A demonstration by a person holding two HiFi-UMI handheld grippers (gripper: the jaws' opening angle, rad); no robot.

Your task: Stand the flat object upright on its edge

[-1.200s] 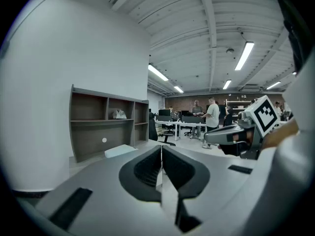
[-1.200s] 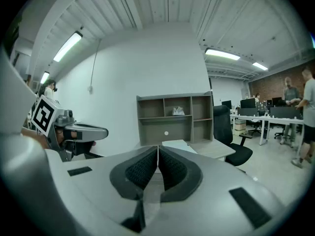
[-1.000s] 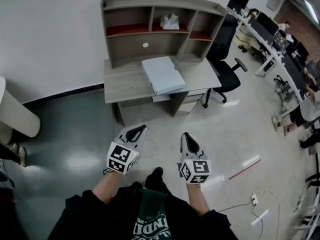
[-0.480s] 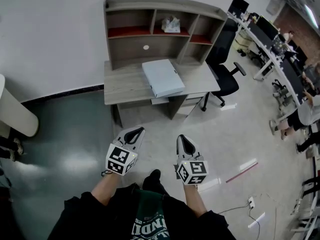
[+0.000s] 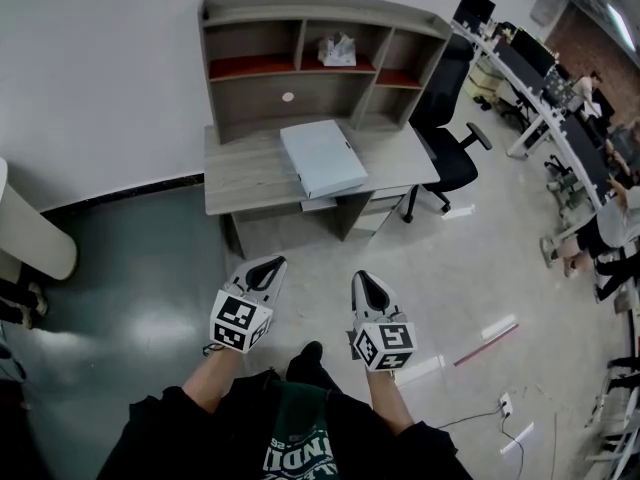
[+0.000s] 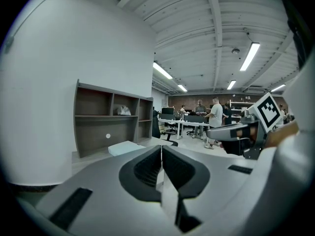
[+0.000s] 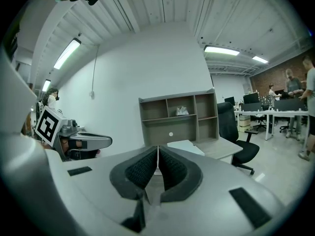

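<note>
pale blue and thin, the flat object (image 5: 322, 157) lies face down on the grey wooden tabletop (image 5: 245, 168), turned a little askew, with its near edge at the front edge of the tabletop and perhaps slightly over it. behind it rises a shelf unit (image 5: 300, 28) with open compartments, and a black office chair (image 5: 450, 128) stands just beside the tabletop's right end.

both claws are well apart from the object, held low over the floor (image 5: 450, 268) in front of the person's body. the left claw (image 5: 262, 271) has its jaws pressed together with nothing between them, and the left gripper view shows the same, with the flat object (image 6: 125, 148) small in the distance beyond the tips. the right claw (image 5: 367, 286) is likewise closed and empty, and in its own view the object (image 7: 184, 145) sits far off past the jaws.

by my reading the task has not really begun; this is the approach, with the object untouched and flat. the next move calls for stepping up to the tabletop and parting the jaws of at least one claw. the near edge looks like the easiest place to pinch. lifting that edge should tip the object up, while the other claw steadies it so it does not slide or fall back.
</note>
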